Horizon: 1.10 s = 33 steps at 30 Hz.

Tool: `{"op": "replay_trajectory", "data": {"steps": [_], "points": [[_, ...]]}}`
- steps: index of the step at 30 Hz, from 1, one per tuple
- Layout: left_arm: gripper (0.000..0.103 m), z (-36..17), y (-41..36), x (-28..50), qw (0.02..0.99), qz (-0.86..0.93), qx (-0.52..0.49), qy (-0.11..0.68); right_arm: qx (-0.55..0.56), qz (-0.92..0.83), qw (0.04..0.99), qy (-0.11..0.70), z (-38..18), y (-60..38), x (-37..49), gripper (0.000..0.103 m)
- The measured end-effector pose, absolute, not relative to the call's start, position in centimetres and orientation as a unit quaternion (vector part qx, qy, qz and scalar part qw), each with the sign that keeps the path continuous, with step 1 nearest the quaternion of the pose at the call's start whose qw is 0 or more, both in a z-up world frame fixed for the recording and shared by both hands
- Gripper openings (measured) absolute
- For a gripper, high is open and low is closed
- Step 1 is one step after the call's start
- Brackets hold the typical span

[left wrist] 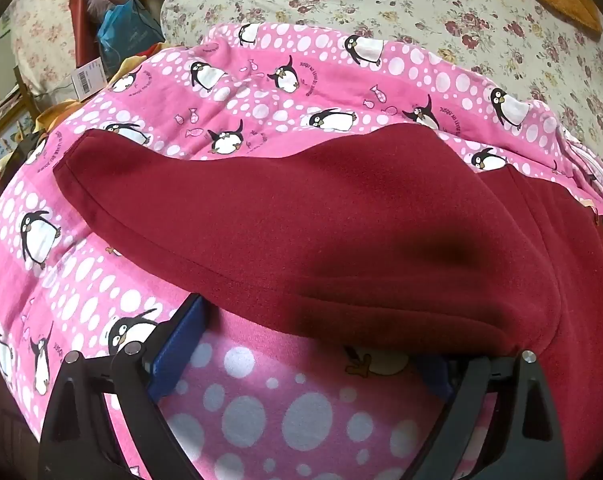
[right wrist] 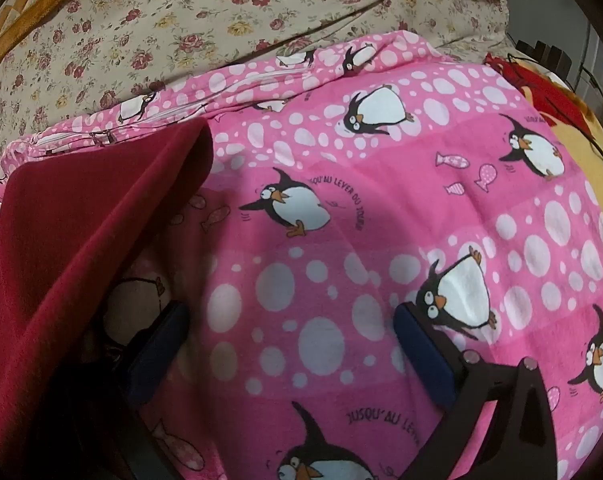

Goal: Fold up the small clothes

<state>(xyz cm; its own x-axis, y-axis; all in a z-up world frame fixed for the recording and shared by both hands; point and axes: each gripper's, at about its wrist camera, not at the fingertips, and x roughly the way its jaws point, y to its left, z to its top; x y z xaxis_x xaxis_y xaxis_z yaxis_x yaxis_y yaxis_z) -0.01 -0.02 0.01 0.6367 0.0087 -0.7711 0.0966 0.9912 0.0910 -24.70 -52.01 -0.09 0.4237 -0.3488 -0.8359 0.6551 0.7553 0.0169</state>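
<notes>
A dark red fleece garment (left wrist: 321, 216) lies on a pink blanket (left wrist: 261, 92) printed with penguins and white dots, spread over a bed with a cream floral sheet (left wrist: 441, 4).

In the left wrist view, the left gripper (left wrist: 301, 356) sits low at the garment's near edge. Its blue-padded fingers (left wrist: 177, 344) stand wide apart, and the red cloth drapes over the right finger's tip.

In the right wrist view, the right gripper (right wrist: 289, 344) is also spread open over the pink blanket. The garment (right wrist: 81, 232) hangs at the left, folded in ridges and shading the left finger; the right finger rests beside a printed penguin.
</notes>
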Motion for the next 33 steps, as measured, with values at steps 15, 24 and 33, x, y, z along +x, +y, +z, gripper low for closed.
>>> {"op": "replay_trajectory", "data": {"steps": [15,24,33], "points": [[0.072,1.2,-0.1,-0.9,0.884,-0.045,0.071,0.459,0.173,-0.304,0.825,0.443,-0.1,-52.0,-24.7,0.103],[0.059,4.9,0.7,-3.5,0.910,-0.090,0.056,0.402,0.173,-0.304,0.825,0.443,-0.1,-52.0,-24.7,0.103],[0.059,6.7,-2.9,-6.9,0.924,-0.159,0.101,0.333,0.173,-0.304,0.825,0.443,-0.1,-52.0,-24.7,0.103]]}}
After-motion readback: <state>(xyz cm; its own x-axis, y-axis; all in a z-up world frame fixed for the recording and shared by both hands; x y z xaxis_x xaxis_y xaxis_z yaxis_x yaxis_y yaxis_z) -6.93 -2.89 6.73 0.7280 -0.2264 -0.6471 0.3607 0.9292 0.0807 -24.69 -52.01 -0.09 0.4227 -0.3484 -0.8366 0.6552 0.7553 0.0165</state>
